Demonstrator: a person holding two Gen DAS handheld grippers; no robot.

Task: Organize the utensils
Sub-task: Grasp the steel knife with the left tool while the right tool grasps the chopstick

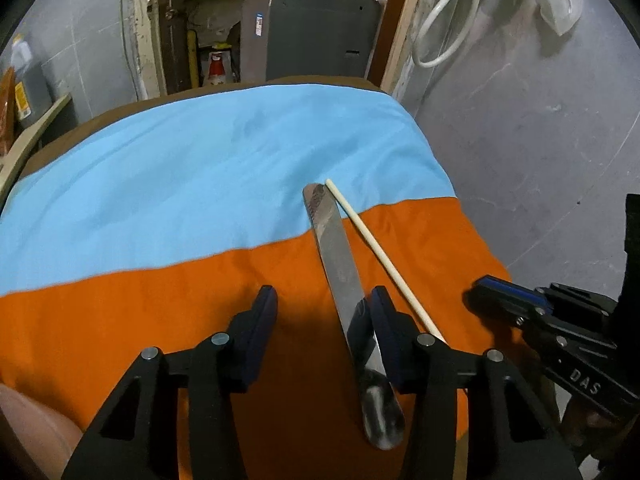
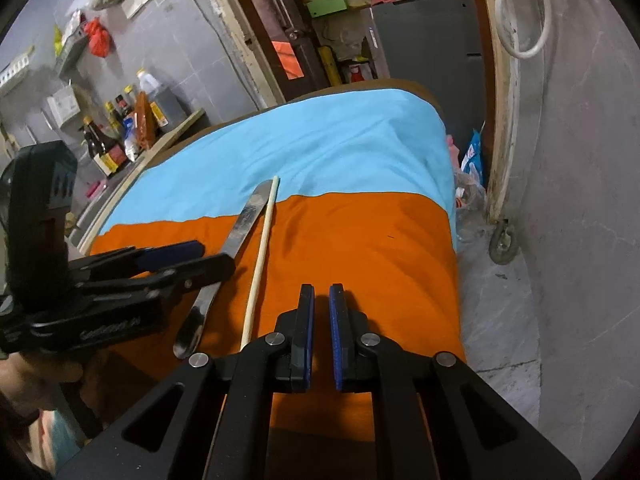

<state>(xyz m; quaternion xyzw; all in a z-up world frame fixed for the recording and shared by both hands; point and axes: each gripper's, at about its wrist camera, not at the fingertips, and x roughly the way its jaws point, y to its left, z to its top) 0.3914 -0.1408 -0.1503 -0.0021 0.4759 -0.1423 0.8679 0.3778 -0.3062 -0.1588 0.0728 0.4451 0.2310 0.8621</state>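
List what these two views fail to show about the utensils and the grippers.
- Spoon: left wrist view, left gripper finger covers part of its handle; contact unclear.
- Chopstick: right wrist view, near end hidden behind right gripper.
- Spoon bowl: blurred in left wrist view.

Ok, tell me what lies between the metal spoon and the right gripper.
The single pale chopstick lies between the metal spoon and the right gripper, on the orange cloth; the right wrist view shows it best.

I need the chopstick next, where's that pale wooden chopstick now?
In both views the pale wooden chopstick lies on the orange cloth, just right of the flat steel spoon.
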